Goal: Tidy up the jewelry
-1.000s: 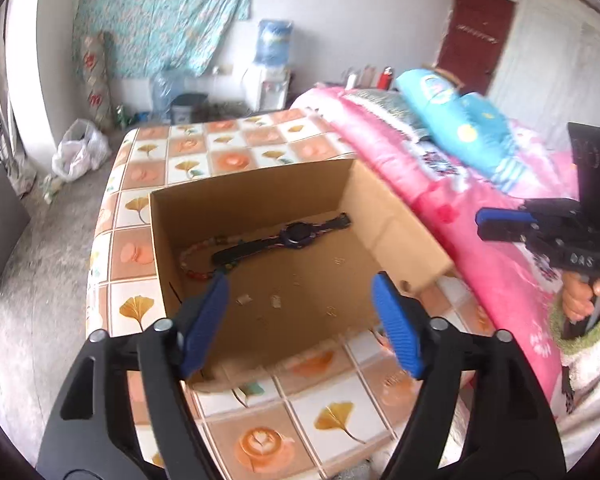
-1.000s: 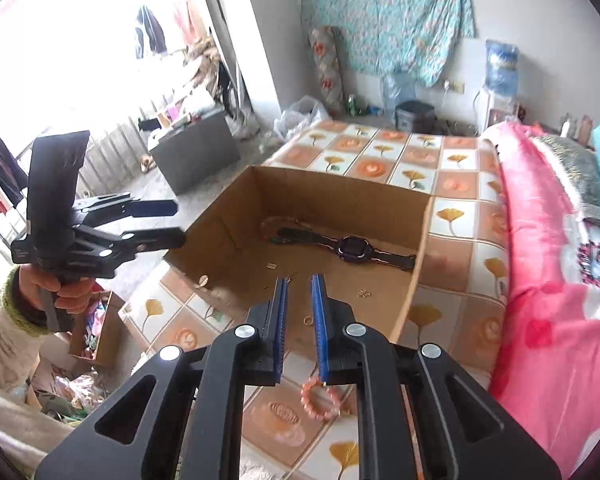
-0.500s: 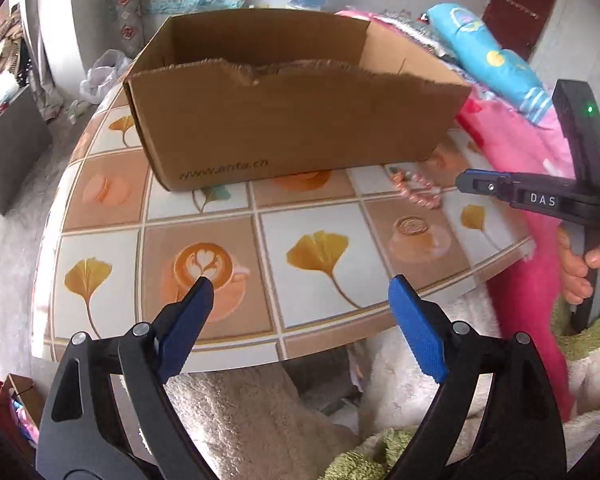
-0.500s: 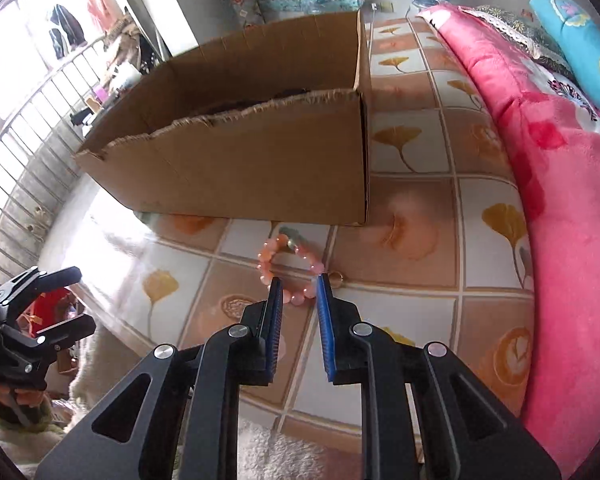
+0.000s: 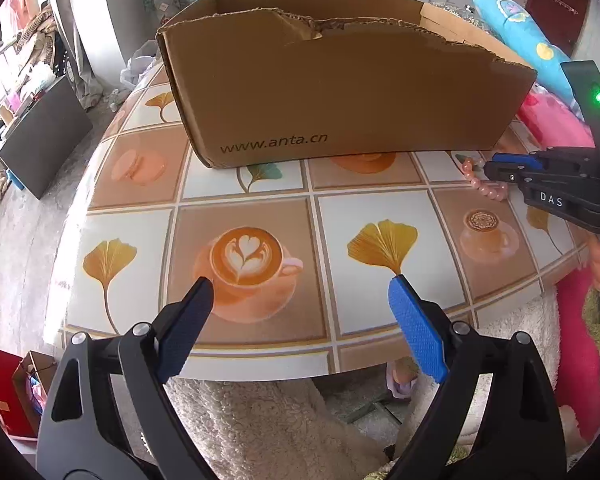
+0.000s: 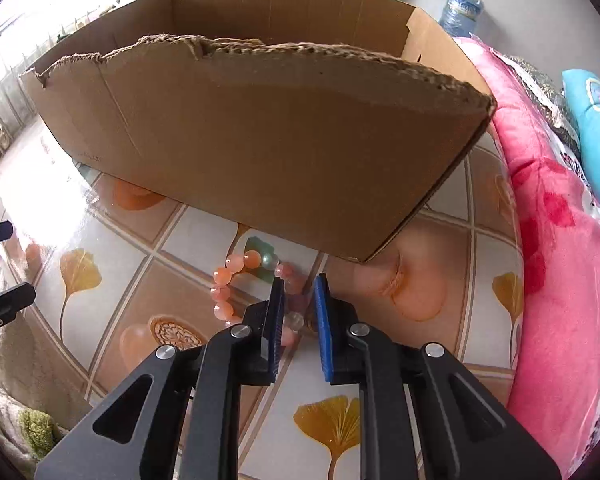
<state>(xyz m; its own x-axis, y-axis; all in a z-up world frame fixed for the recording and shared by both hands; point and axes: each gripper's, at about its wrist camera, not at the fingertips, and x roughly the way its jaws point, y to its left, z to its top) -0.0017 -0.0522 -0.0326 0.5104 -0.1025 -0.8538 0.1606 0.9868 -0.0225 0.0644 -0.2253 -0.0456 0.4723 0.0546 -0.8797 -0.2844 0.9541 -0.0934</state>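
Observation:
A pink bead bracelet (image 6: 236,280) lies on the tiled table just in front of the cardboard box (image 6: 260,120). My right gripper (image 6: 299,284) is low over the bracelet, jaws a narrow gap apart, with beads between and under the fingertips; it is not clamped on them. In the left wrist view the bracelet (image 5: 486,186) shows at the right, under the right gripper (image 5: 496,164). My left gripper (image 5: 300,292) is wide open and empty above the table's near edge. The box (image 5: 340,92) hides what is inside it.
The table (image 5: 260,208) has a coffee and ginkgo leaf pattern. A pink quilt (image 6: 560,240) covers the bed on the right. The floor on the left holds a dark cabinet (image 5: 40,136) and bags.
Both grippers have dropped from above the box to table level in front of it. The right gripper has moved onto the bracelet and its jaws have opened slightly.

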